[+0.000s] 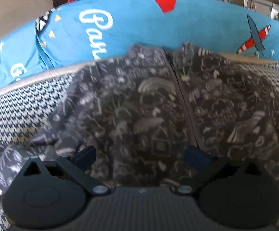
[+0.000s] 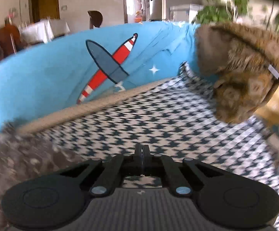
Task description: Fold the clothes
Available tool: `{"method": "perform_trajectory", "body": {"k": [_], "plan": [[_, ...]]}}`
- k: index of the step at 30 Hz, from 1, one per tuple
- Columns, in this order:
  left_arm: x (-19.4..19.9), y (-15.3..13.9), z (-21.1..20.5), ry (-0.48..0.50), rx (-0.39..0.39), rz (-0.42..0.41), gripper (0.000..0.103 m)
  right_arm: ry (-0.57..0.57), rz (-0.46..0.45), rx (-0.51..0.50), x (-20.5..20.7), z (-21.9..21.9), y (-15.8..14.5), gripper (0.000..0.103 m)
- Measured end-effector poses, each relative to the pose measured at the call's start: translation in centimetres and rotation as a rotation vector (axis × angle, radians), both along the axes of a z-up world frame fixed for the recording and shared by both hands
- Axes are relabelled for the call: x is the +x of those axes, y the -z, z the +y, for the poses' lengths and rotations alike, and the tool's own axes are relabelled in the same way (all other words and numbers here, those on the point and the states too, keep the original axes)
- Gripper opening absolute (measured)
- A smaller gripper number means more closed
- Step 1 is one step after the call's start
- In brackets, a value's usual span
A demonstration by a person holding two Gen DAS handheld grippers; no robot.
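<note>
Left tongs [image 1: 141, 156] are spread wide right over the dark printed garment [image 1: 158, 105], fingertips down against it. Right tongs [image 2: 141, 157] are pinched together on nothing, with the garment off to their left.

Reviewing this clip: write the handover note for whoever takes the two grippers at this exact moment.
Left gripper: open, low over the grey printed garment, holding nothing.
Right gripper: shut, empty, over the houndstooth cover, to the right of the garment.
Garment: spread flat on the cover, centre seam running away from the left camera, blue sheet behind it. A brown furry item lies at the far right.
Done: garment looks laid out; no fold visible.
Left: grip the edges, fold it. View is blurred, so check the edges first.
</note>
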State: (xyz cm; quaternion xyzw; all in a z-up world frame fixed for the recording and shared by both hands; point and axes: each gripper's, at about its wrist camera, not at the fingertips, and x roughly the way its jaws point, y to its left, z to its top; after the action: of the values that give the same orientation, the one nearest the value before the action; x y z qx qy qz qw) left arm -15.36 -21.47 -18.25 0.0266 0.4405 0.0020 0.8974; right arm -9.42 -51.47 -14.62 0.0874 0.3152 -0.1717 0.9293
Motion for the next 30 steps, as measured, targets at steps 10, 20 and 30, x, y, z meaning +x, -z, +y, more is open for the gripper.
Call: {"method": "perform_trajectory", "body": {"k": [10, 20, 30], "plan": [[-0.2, 0.0, -0.3, -0.011, 0.025, -0.01, 0.103, -0.187, -0.041, 0.115, -0.6, 1.4, -0.9, 0.005], [-0.4, 0.0, -0.5, -0.01, 0.04, -0.01, 0.103, -0.337, -0.084, 0.14, 0.1, 2.9, -0.1, 0.059], [0.3, 0.8, 0.0, -0.012, 0.015, 0.03, 0.103, -0.436, -0.03, 0.132, 3.9, 4.7, 3.1, 0.07]]}}
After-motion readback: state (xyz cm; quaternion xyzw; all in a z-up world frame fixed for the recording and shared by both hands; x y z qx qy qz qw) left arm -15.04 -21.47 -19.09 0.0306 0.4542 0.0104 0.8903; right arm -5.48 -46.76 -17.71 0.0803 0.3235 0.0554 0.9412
